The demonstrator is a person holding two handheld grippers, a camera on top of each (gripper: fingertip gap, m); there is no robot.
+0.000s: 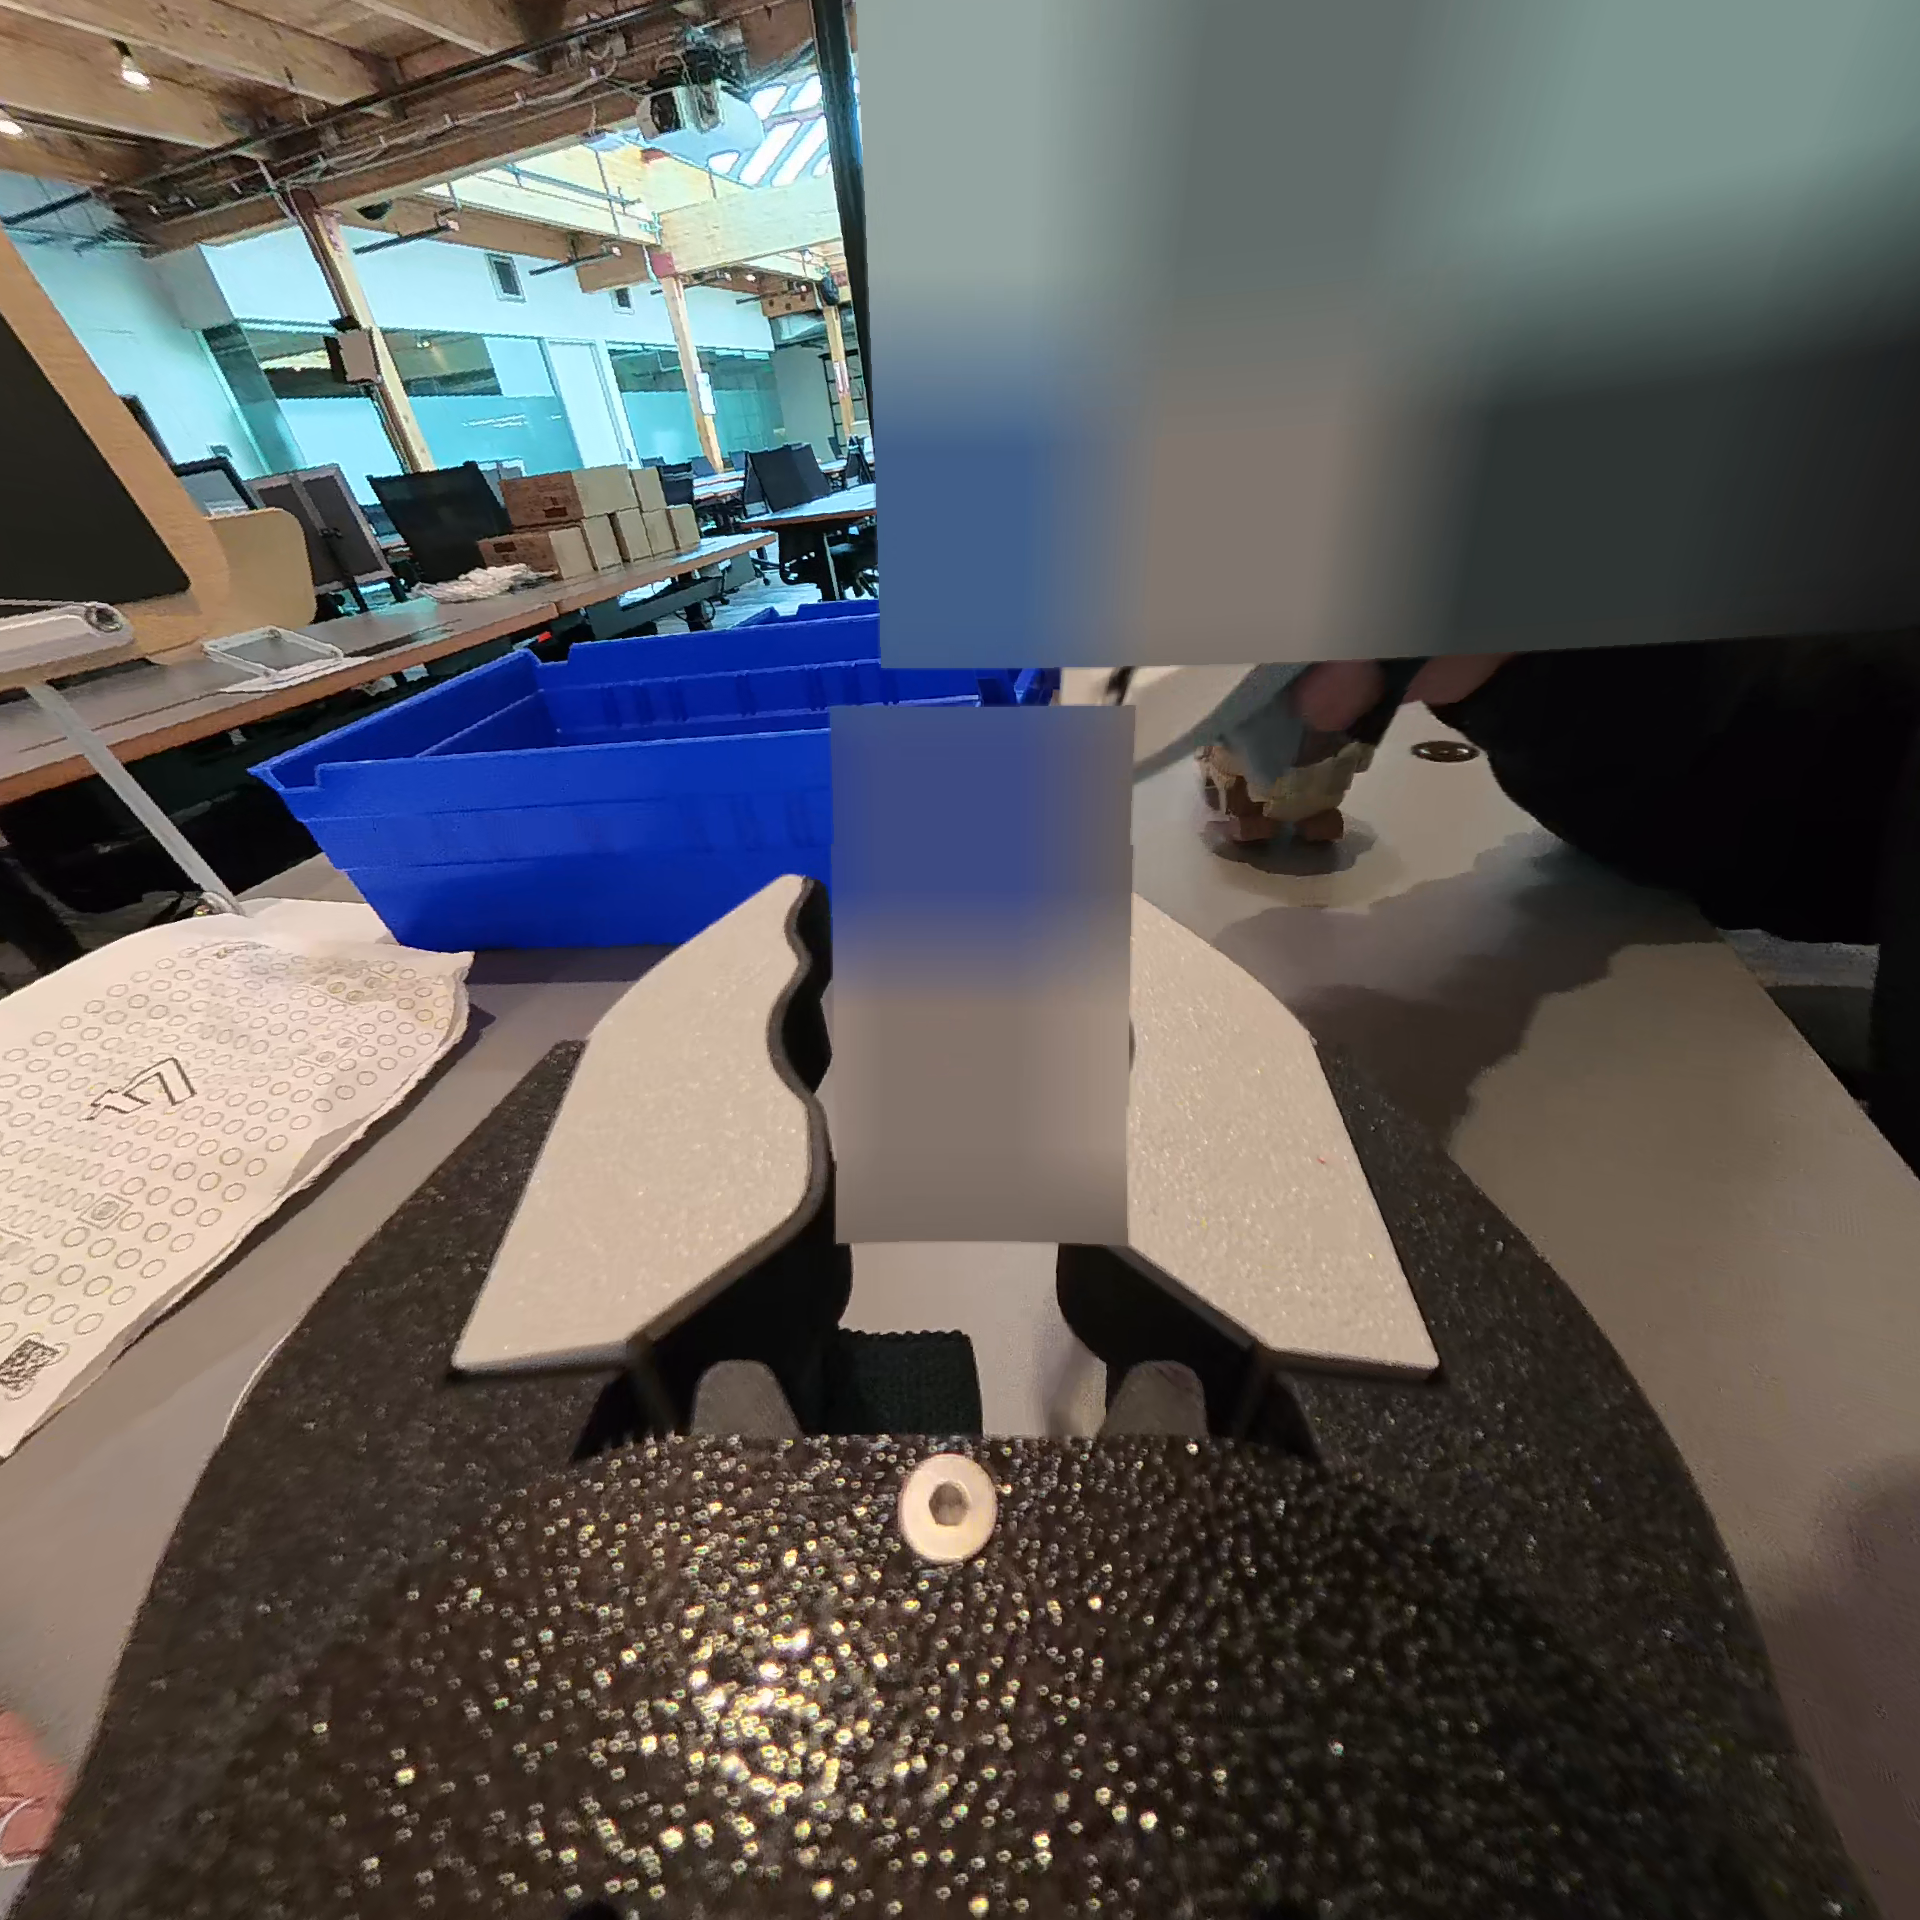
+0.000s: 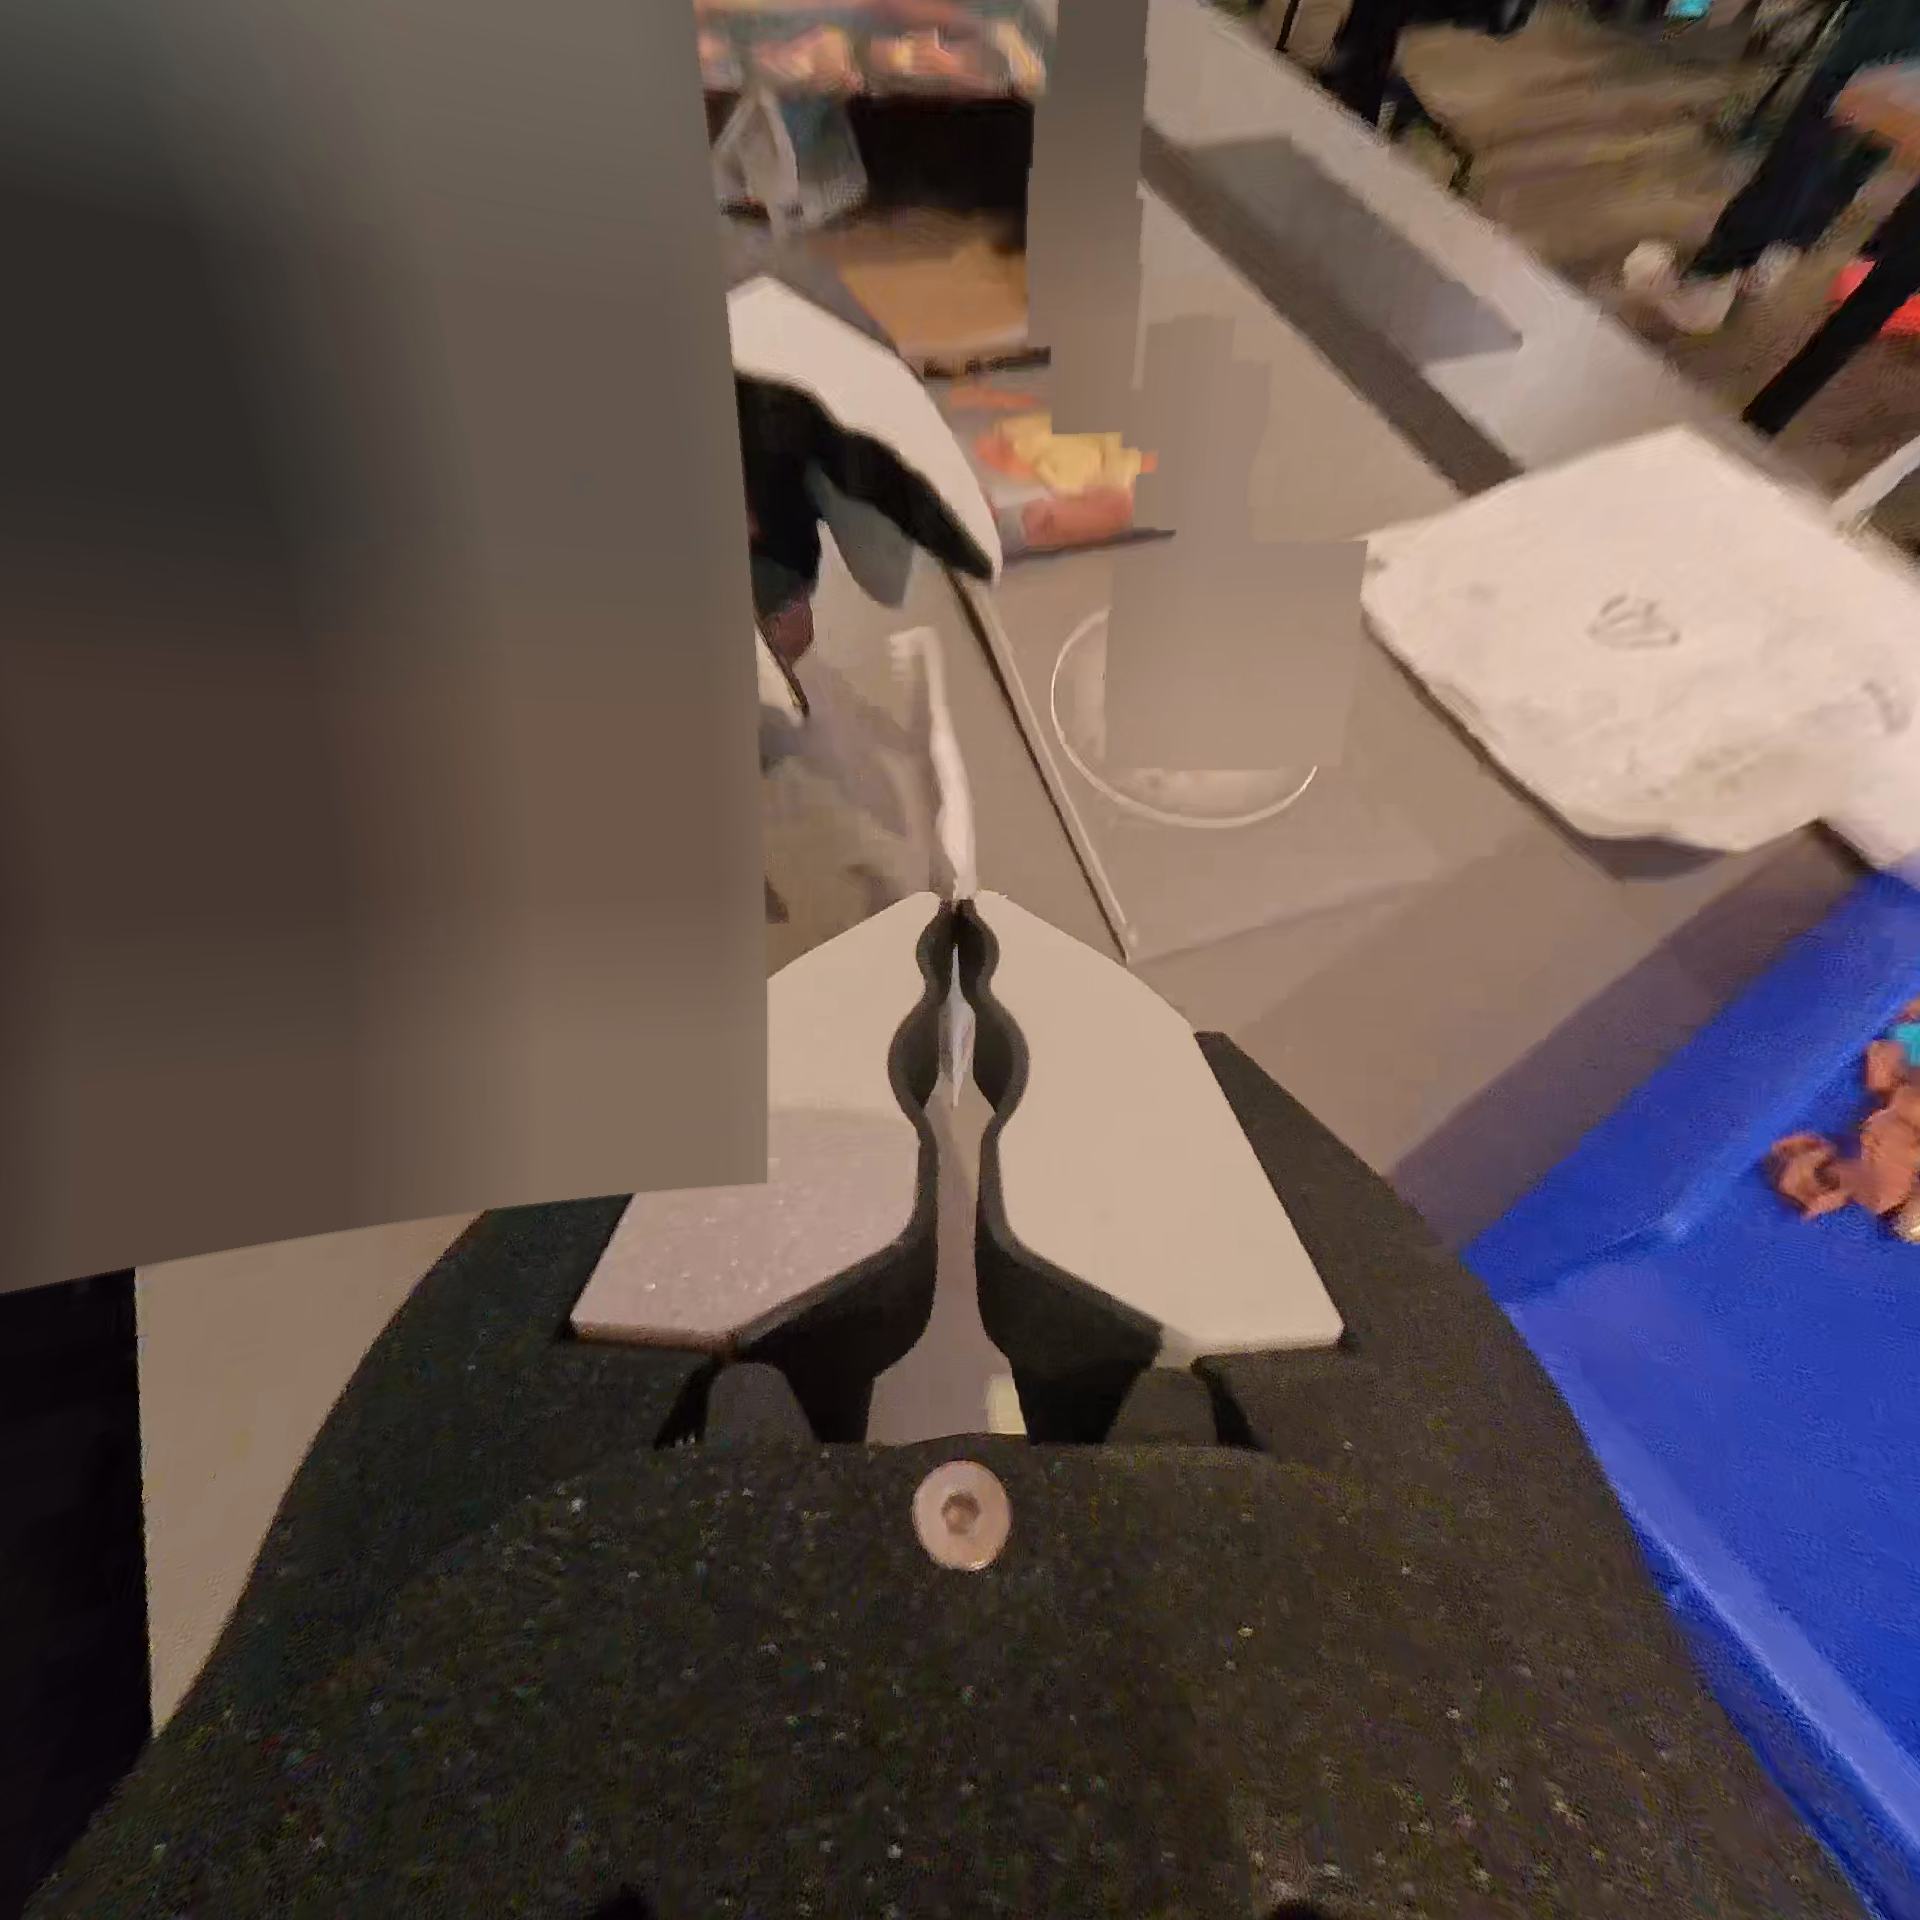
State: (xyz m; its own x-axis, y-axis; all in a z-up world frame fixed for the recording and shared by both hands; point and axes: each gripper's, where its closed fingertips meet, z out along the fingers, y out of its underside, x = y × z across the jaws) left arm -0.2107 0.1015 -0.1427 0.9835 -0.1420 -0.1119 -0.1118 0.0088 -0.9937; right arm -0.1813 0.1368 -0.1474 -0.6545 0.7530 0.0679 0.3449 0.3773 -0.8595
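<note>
A thin white strip (image 2: 951, 790) is pinched at the tips of the right tool (image 2: 956, 909), which is pressed together. The strip's long line runs straight ahead, toward the left tool (image 1: 977, 935). The left tool is spread apart over the grey surface (image 1: 1558, 1143), but the space between its tips is hidden. A blue bin (image 1: 582, 821) is near.

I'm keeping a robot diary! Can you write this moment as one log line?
left gripper: open, gap blurred | right gripper: shut on thin white strip | nearby: blue bin, printed paper, grey table
</note>
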